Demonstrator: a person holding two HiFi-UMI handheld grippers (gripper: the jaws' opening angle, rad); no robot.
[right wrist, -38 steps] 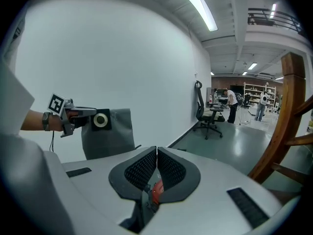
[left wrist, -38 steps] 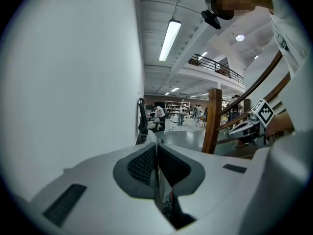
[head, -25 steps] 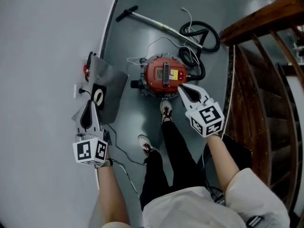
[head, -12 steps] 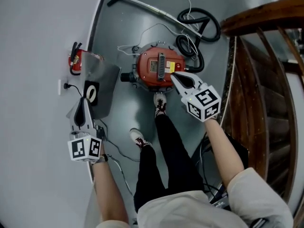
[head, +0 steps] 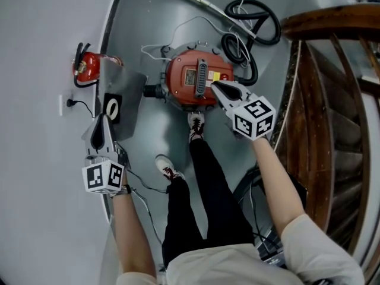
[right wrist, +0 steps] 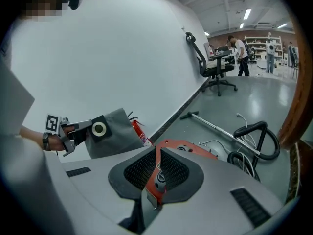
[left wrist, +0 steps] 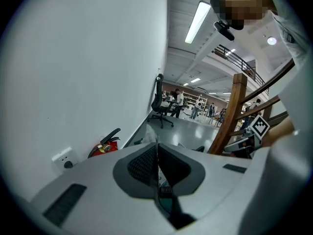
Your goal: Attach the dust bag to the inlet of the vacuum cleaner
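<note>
1. First, the head view: the left gripper (head: 105,121) has its jaws pinched on the black card (head: 111,108) of the grey dust bag (head: 129,88). The bag hangs beyond the jaw tips, just beside the wall and the fire extinguisher (head: 86,66). The red vacuum cleaner (head: 189,81) stands on the floor to the bag's right, apart from it, with a black stub (head: 152,91) on its side pointing toward the bag. The right gripper (head: 215,85) hangs over the cleaner's top with its jaws together and nothing held.
2. Left gripper view: the two pads are pressed together, and the card shows only edge-on, as a thin line clamped between them. The wall socket (left wrist: 63,159) sits low on the wall at left.
3. Right gripper view: the pads meet with nothing between them. The cleaner lies straight beyond the tips, and the bag hangs well off to the left in the other gripper's grip.
</note>
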